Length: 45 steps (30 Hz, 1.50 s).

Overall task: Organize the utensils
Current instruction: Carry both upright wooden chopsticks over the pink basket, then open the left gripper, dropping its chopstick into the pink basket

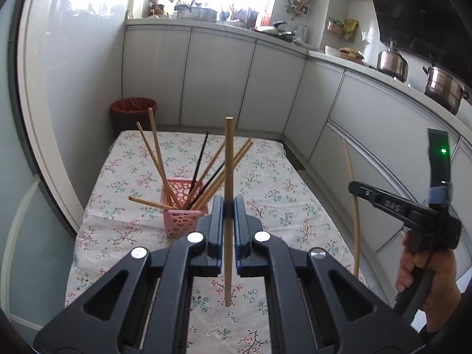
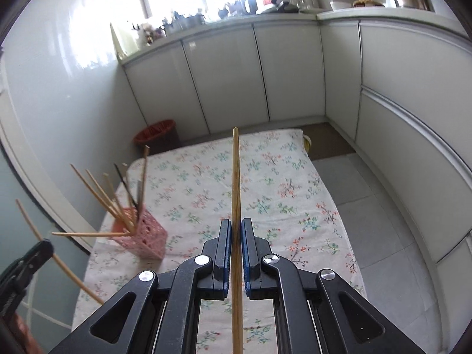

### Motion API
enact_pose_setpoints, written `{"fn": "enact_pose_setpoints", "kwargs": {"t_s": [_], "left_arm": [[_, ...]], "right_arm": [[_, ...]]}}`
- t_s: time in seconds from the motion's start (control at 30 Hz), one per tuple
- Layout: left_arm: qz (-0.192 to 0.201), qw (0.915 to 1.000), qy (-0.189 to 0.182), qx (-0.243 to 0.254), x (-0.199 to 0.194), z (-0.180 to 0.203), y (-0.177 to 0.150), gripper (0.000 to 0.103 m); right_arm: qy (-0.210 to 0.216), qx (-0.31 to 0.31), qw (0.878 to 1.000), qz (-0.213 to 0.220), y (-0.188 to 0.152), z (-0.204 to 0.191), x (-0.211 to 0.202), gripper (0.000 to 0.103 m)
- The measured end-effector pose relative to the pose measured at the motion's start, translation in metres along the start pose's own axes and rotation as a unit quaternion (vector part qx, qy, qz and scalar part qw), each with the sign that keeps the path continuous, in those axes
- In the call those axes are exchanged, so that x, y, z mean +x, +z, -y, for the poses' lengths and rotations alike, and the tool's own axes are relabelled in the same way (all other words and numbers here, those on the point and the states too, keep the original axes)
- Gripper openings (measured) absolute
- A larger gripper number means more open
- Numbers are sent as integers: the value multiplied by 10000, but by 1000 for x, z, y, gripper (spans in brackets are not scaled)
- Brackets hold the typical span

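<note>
My left gripper [image 1: 229, 206] is shut on a wooden chopstick [image 1: 228, 177] that stands upright between its pads, above the floral table. Just beyond it sits a pink lattice basket [image 1: 184, 221] with several wooden and dark chopsticks fanned out of it. My right gripper [image 2: 236, 230] is shut on another wooden chopstick [image 2: 236, 183], also upright. In the left wrist view that right gripper [image 1: 355, 187] appears at the right, held by a hand [image 1: 424, 277], with its chopstick [image 1: 352, 212] hanging through the jaws. The right wrist view shows the basket [image 2: 141, 236] at the left and the left gripper [image 2: 48, 247] with its chopstick [image 2: 67, 271].
The table wears a floral cloth [image 1: 265, 177] and stands close to white kitchen cabinets [image 1: 224, 79]. A red-lined bin [image 1: 134, 112] sits on the floor past the table's far left corner. Pots [image 1: 444, 88] stand on the counter at the right. Grey tiled floor [image 2: 368, 206] lies right of the table.
</note>
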State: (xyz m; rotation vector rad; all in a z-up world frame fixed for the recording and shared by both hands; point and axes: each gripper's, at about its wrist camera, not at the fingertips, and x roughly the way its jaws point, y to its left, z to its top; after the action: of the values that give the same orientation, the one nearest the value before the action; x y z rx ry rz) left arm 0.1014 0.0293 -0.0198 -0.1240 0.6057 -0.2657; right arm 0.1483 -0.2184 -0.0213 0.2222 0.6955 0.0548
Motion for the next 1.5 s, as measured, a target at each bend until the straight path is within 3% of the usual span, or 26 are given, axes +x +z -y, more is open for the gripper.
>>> {"fn": "enact_pose_setpoints", "kwargs": {"t_s": [0.3,0.47,0.6,0.7,0.87,1.27,1.5], "left_arm": [[1076,9939,235,-87,-26,-17,13,7],[1957,9797,440,-13,-27,-16,32,7],[2250,9722,626,154,-2,-7,47,7],[2232,9702,854,401,27,0,49,7],[1902,9748,1063,486,66,-5,41,7],[1432,9822,1090,545,92,-3,32,7],[1408,9845,954,434,66,-3,40,29]], "right_arm": [[175,-387,9975,563,1,-27,-44,7],[360,-383,9965,646,1,-31,-43,7],[462,-283,9966,624,2,-29,-35,7],[492,-211,9966,628,3,-25,-34,7],[470,-109,9969,622,4,-14,-31,7],[481,-49,9966,672,4,-12,-31,7],[604,-21,9957,707,5,-18,-30,7]]}}
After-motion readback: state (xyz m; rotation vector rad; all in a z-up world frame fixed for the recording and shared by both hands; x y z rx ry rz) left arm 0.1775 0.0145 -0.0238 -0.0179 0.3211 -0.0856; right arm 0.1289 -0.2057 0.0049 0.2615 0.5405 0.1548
